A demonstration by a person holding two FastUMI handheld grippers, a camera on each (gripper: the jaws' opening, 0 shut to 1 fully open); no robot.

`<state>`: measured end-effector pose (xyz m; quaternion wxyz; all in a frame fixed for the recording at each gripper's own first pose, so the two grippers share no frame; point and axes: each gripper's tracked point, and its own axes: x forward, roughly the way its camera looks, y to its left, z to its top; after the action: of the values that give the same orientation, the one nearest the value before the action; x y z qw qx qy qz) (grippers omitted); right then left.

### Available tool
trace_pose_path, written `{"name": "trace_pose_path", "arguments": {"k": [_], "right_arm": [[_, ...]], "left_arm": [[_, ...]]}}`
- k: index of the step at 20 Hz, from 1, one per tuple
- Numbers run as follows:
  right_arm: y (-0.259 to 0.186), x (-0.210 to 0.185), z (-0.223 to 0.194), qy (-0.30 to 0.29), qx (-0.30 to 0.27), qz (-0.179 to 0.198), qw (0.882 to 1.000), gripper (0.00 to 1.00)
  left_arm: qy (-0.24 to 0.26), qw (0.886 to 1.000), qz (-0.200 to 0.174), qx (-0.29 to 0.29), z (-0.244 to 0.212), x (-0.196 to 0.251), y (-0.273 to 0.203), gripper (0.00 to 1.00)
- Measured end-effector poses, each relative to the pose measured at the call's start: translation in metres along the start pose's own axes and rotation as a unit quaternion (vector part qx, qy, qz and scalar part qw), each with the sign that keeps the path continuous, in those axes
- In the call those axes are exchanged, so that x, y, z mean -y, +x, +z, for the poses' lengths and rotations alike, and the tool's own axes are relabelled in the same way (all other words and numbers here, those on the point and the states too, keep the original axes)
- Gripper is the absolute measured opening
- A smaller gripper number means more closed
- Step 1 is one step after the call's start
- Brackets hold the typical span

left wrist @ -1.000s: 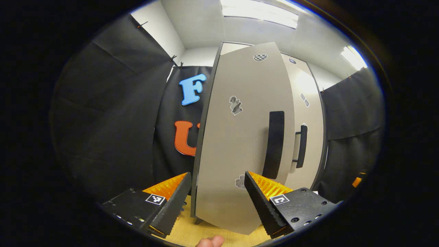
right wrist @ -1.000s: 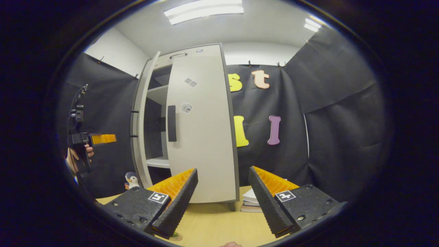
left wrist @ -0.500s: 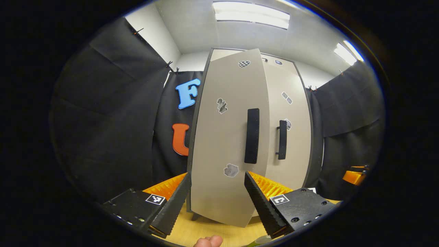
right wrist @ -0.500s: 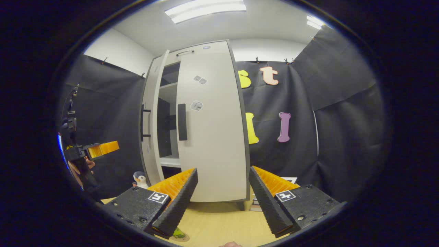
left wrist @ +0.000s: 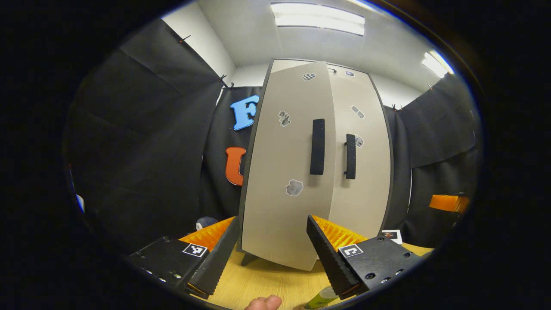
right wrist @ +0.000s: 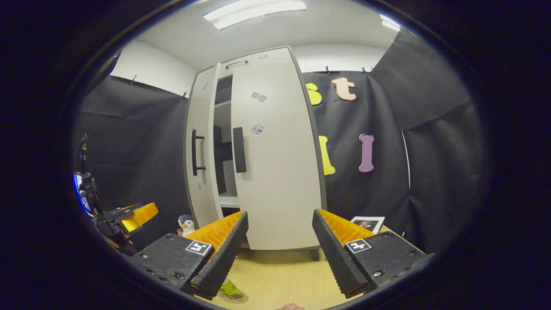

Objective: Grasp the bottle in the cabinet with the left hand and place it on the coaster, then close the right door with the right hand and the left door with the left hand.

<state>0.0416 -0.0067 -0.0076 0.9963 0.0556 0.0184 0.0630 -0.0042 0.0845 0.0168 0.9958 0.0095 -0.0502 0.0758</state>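
With both my grippers (left wrist: 267, 252) (right wrist: 280, 252) wide open, the left door (left wrist: 288, 172) at frame centre has swung nearer shut.

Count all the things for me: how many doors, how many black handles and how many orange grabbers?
Cabinet doors: 2, the left door and the right door.
Black door handles: 2, the left handle and the right handle.
Orange grippers: 2, the left gripper and the right gripper.
Total: 6.
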Motion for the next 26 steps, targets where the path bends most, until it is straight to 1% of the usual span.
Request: {"name": "trace_pose_path", "arguments": {"k": [1, 2, 3, 4, 5, 8, 9, 10, 11, 13, 14, 15, 16, 17, 18, 20, 21, 22, 26], "right_arm": [[0.000, 0.000, 0.001, 0.003, 0.004, -0.001, 1.000, 0.98], [0.000, 0.001, 0.003, 0.003, 0.006, -0.005, 1.000, 0.98], [0.000, 0.001, 0.002, 0.000, 0.005, -0.009, 1.000, 0.94], [-0.001, 0.001, 0.003, -0.003, 0.004, -0.012, 1.000, 0.98], [-0.002, -0.001, 0.001, -0.007, 0.002, -0.013, 1.000, 0.94], [-0.006, -0.004, -0.002, -0.018, -0.006, -0.009, 1.000, 0.94], [-0.007, -0.004, -0.003, -0.018, -0.008, -0.008, 1.000, 0.98], [-0.008, -0.004, -0.004, -0.015, -0.009, -0.008, 1.000, 0.94], [-0.008, -0.006, -0.003, -0.011, -0.008, -0.007, 1.000, 0.98], [-0.006, -0.007, -0.001, -0.006, -0.002, -0.006, 1.000, 0.98], [-0.004, -0.006, -0.002, -0.008, -0.004, -0.005, 1.000, 0.94], [-0.001, -0.005, -0.005, -0.012, -0.009, -0.007, 1.000, 0.94], [0.001, -0.005, -0.008, -0.014, -0.015, -0.008, 1.000, 0.98], [0.004, -0.005, -0.010, -0.012, -0.020, -0.008, 1.000, 0.94], [0.007, -0.007, -0.011, -0.007, -0.023, -0.006, 1.000, 0.98], [0.010, -0.011, -0.008, -0.003, -0.020, -0.002, 1.000, 0.98], [0.011, -0.012, -0.006, -0.007, -0.017, -0.001, 1.000, 0.99], [0.012, -0.012, -0.006, -0.011, -0.015, -0.001, 1.000, 0.98], [0.012, -0.014, -0.007, -0.006, -0.005, 0.001, 1.000, 0.98]], "left_arm": [[0.004, 1.000, -0.001, -0.001, -0.004, 0.002, -0.002, 1.00], [0.010, 1.000, 0.000, 0.002, -0.006, 0.005, -0.004, 0.95], [0.016, 1.000, 0.001, 0.005, -0.008, 0.007, -0.005, 0.90], [0.022, 1.000, 0.001, 0.006, -0.009, 0.010, -0.007, 0.95], [0.023, 1.000, -0.002, 0.004, -0.010, 0.015, -0.010, 0.95], [0.013, 1.000, -0.019, -0.003, -0.017, 0.028, -0.014, 0.95], [0.010, 1.000, -0.020, -0.007, -0.022, 0.029, -0.013, 0.99], [0.010, 1.000, -0.019, -0.011, -0.026, 0.029, -0.013, 0.95], [0.011, 1.000, -0.015, -0.015, -0.028, 0.028, -0.012, 0.95], [0.017, 1.000, -0.007, -0.012, -0.028, 0.024, -0.011, 0.95], [0.019, 1.000, -0.005, -0.009, -0.027, 0.023, -0.009, 0.95], [0.020, 1.000, -0.004, -0.009, -0.028, 0.022, -0.006, 0.95], [0.019, 1.000, -0.004, -0.011, -0.029, 0.022, -0.004, 0.95], [0.019, 1.000, -0.003, -0.014, -0.030, 0.023, -0.003, 0.95], [0.018, 1.000, -0.003, -0.016, -0.030, 0.024, -0.001, 0.95], [0.015, 1.000, -0.008, -0.018, -0.029, 0.025, 0.003, 0.95], [0.014, 1.000, -0.010, -0.021, -0.031, 0.026, 0.003, 0.99], [0.013, 1.000, -0.010, -0.022, -0.032, 0.027, 0.002, 0.95], [0.021, 0.999, -0.016, -0.021, -0.033, 0.031, -0.002, 0.95]]}}
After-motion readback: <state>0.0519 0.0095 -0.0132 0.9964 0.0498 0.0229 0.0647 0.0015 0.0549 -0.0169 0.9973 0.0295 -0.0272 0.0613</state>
